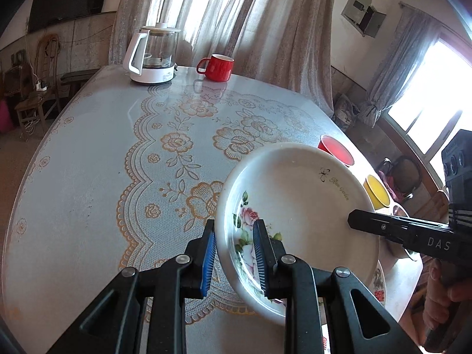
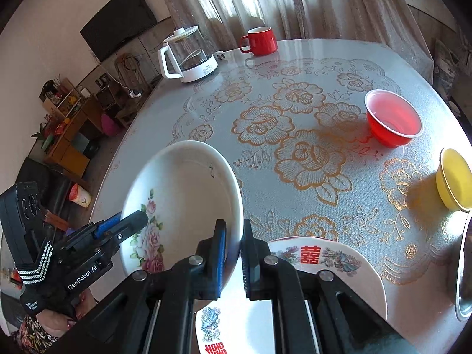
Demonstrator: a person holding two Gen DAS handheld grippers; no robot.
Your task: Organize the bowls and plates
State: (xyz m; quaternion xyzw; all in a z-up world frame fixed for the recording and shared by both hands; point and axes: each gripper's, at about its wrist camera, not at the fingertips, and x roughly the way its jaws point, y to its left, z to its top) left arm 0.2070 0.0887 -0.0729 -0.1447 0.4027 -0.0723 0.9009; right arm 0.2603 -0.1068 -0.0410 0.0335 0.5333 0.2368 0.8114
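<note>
A white plate with pink roses [image 1: 298, 194] [image 2: 183, 188] hangs tilted above the table. Both grippers grip it. My left gripper [image 1: 235, 228] is shut on its near-left rim, with one blue pad under the plate and the other on the rose print. My right gripper [image 2: 234, 228] is shut on the opposite rim. Each gripper also shows in the other's view: the right gripper [image 1: 354, 220] at the plate's right edge, the left gripper [image 2: 129, 219] on the rose side. Beneath lies a plate with red characters [image 2: 339, 262]. A red bowl [image 2: 393, 118] and a yellow bowl [image 2: 454, 180] stand farther right.
A glass kettle [image 1: 153, 56] and a red mug [image 1: 216, 67] stand at the table's far edge. A metal rim [image 2: 466, 271] shows at the right border. The lace-patterned tablecloth [image 1: 88, 177] covers the table. Chairs, shelves and a wall screen lie beyond the left side.
</note>
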